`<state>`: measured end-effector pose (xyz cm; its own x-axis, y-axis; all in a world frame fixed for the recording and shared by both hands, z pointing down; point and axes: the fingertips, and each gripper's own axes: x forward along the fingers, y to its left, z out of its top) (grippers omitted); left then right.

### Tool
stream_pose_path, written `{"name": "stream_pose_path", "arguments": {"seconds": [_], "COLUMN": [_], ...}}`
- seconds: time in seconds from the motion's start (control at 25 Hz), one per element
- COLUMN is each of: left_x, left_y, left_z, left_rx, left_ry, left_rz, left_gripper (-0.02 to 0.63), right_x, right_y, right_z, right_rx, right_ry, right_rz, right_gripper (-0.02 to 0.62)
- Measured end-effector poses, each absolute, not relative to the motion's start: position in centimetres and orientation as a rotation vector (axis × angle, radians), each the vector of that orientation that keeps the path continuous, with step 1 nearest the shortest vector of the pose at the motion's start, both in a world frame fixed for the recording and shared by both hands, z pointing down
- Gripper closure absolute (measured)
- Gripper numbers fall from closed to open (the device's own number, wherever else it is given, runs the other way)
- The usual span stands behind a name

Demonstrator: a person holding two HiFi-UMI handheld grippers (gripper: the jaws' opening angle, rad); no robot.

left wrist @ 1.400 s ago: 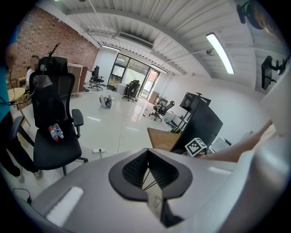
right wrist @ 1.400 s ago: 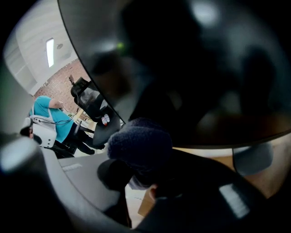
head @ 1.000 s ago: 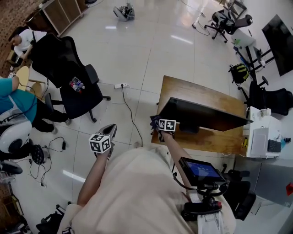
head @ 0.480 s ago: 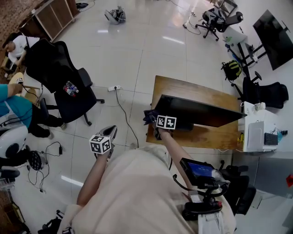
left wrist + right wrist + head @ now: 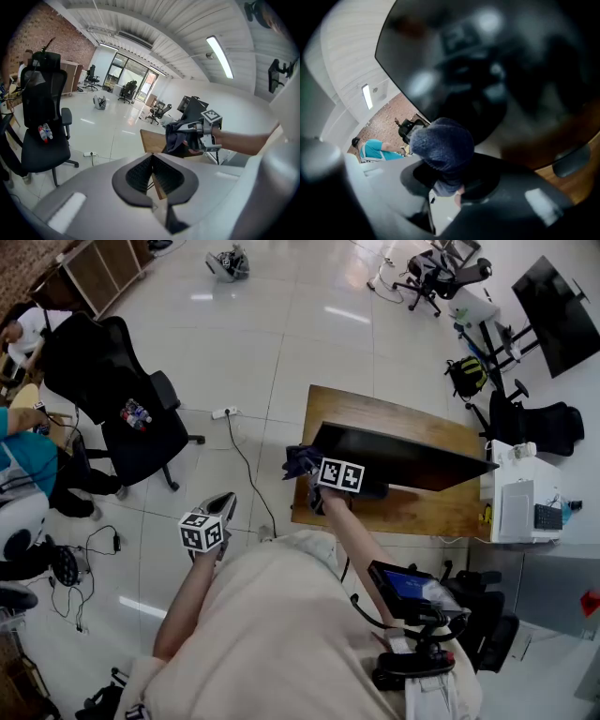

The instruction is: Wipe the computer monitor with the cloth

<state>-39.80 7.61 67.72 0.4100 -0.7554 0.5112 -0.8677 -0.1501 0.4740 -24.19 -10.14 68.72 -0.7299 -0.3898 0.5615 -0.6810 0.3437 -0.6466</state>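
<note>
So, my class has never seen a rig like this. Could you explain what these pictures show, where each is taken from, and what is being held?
There is no robot here: a person holds a two-jaw gripper in each hand. The head view comes from a camera on the person's head, looking steeply down. The two gripper views come from cameras riding on the grippers, looking along their jaws. A wooden desk carries a dark computer monitor. The right gripper has its jaws shut on a dark blue cloth, held up by one end of the monitor. The left gripper hangs off to the side, jaws together and empty. The marker cubes are parts of the grippers.
</note>
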Motion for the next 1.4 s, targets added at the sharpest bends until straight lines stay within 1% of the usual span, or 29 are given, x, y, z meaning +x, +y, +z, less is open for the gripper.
{"name": "stream_pose_path", "arguments": {"seconds": [0.24, 0.64, 0.92, 1.12, 1.28, 1.4], "left_x": [-38.7, -36.5, -32.6, -30.1, -29.5, -28.1], "left_y": [7.9, 7.0, 5.2, 4.0, 3.1, 2.1], "left_z": [68.0, 68.2, 67.5, 66.7, 66.4, 66.2], "left_rx": [1.940, 1.946, 1.962, 1.970, 1.961, 1.972], "left_ry": [-1.363, -1.350, -1.322, -1.310, -1.310, -1.299], "left_rz": [0.210, 0.213, 0.215, 0.238, 0.245, 0.265], "left_gripper": [0.621, 0.621, 0.621, 0.621, 0.621, 0.621], "right_x": [-24.2, -24.7, -24.5, -22.8, -21.0, -18.4], "right_y": [-10.5, -11.1, -11.5, -11.9, -12.2, -12.8], "right_z": [65.2, 58.0, 53.9, 53.4, 53.4, 53.4], "right_rx": [0.934, 0.838, 0.738, 0.704, 0.721, 0.741], "right_ry": [-2.367, -2.491, -2.579, -2.574, -2.563, -2.557], "right_rz": [1.347, 1.522, 1.553, 1.617, 1.650, 1.678], "right_gripper": [0.485, 0.485, 0.485, 0.485, 0.485, 0.485]}}
